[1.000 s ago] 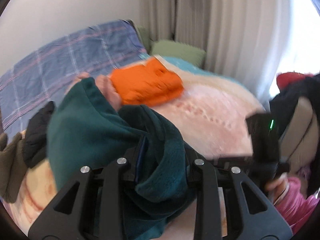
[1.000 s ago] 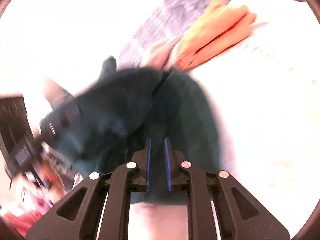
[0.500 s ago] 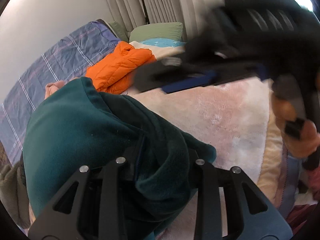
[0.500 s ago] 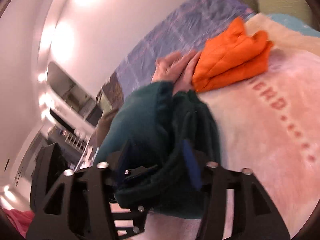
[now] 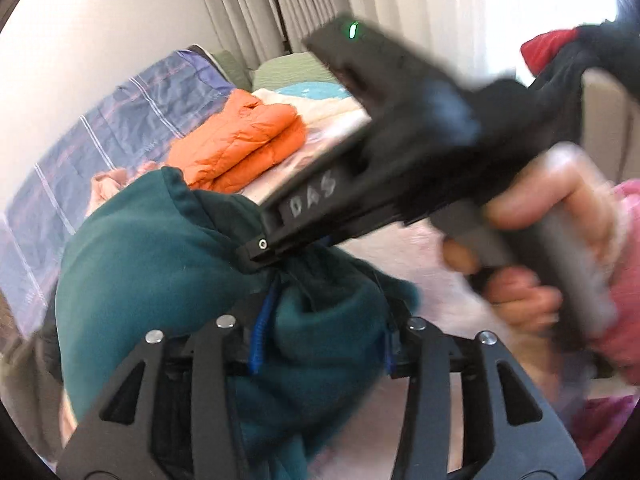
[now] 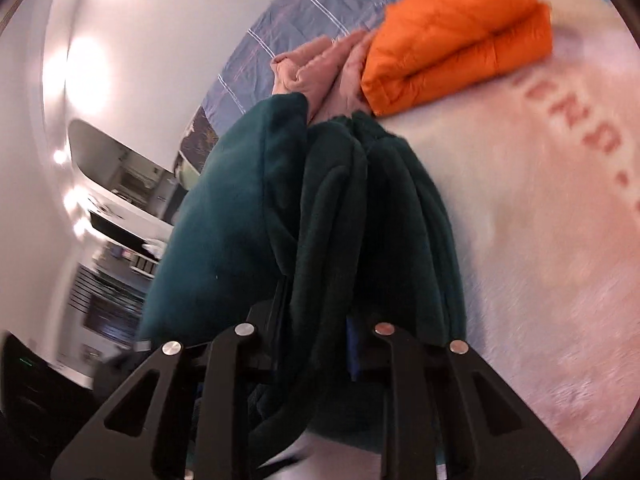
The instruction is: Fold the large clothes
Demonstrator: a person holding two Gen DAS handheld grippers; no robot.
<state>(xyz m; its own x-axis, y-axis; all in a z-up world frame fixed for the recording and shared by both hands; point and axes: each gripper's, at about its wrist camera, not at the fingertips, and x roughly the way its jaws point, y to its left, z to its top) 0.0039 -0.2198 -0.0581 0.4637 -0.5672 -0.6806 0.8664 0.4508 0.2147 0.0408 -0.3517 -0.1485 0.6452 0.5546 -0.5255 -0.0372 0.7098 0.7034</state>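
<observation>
between the left gripper's point(image 5: 320, 344) jaws sits a thick wad of the dark green fleece point(image 5: 160, 264), clamped and bulging out past both fingers. same story on the right gripper point(image 6: 320, 344): jaws closed onto several stacked folds of that fleece, which hang in ridges ahead of the fingers. the right tool crosses the left view at an angle, blurred, its tip touching the top of the bundle, the person's hand point(image 5: 532, 248) wrapped round the handle. the garment looks lifted, bunched between both tools above the pale pink blanket point(image 6: 540, 220); how much of it touches the blanket is hard to say through the blur. beyond it, toward the far edge of the blanket, lies a folded orange puffer jacket point(image 6: 460, 36), with a pinkish garment point(image 6: 316, 68) just beside it against the blue checked sheet point(image 5: 120, 128). judgement: this fleece is soft, bulky, limp, grippy not slippery; it will sag and unfold, so take hold at hems or fold edges, pinching all layers together.
</observation>
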